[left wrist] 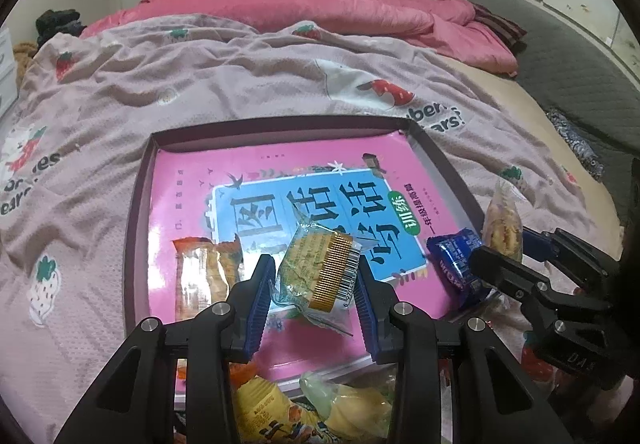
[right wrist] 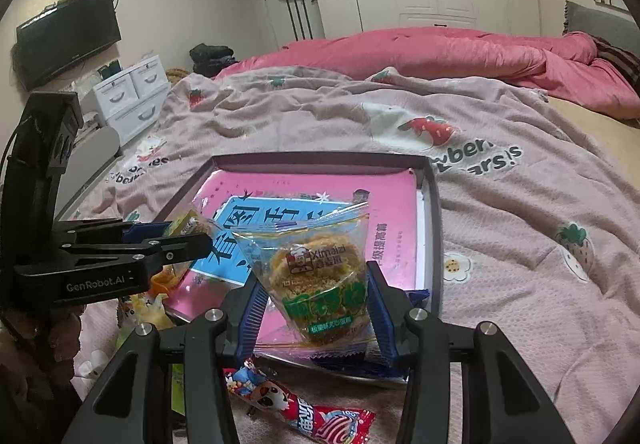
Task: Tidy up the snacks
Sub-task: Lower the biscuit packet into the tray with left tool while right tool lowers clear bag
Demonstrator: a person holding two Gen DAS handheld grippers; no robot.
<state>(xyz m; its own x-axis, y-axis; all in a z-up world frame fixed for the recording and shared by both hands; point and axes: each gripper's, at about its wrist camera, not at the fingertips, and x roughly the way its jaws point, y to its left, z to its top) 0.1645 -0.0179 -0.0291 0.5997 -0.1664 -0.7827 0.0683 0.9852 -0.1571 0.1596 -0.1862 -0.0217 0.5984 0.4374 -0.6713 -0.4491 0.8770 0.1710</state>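
Bedspread [left wrist: 240, 92] carries a tray [left wrist: 138, 212]; left gripper [left wrist: 316, 280] clamps a barcode packet [left wrist: 320, 268], right gripper [right wrist: 316, 296] at three o'clock clamps a pastry packet [right wrist: 316, 276].

Book [left wrist: 280, 180] bare beyond orange packet [left wrist: 204, 276], blue packet [left wrist: 460, 264].

My left tongs [left wrist: 316, 276] point forward and slightly down, their blue-padded fingers [left wrist: 260, 292] drawn in toward each other with a packet clamped between the pads. My right tongs [right wrist: 316, 284] are posed much the same, level and aimed ahead, blue pads [right wrist: 378, 308] pressing in from both sides on a clear-wrapped packet. The two sit close side by side: from the left camera my right tongs [left wrist: 504, 264] reach in from the right edge, black fingers nearly closed, and from the right camera my left tongs [right wrist: 188, 240] jut in from the left, fingers close together.
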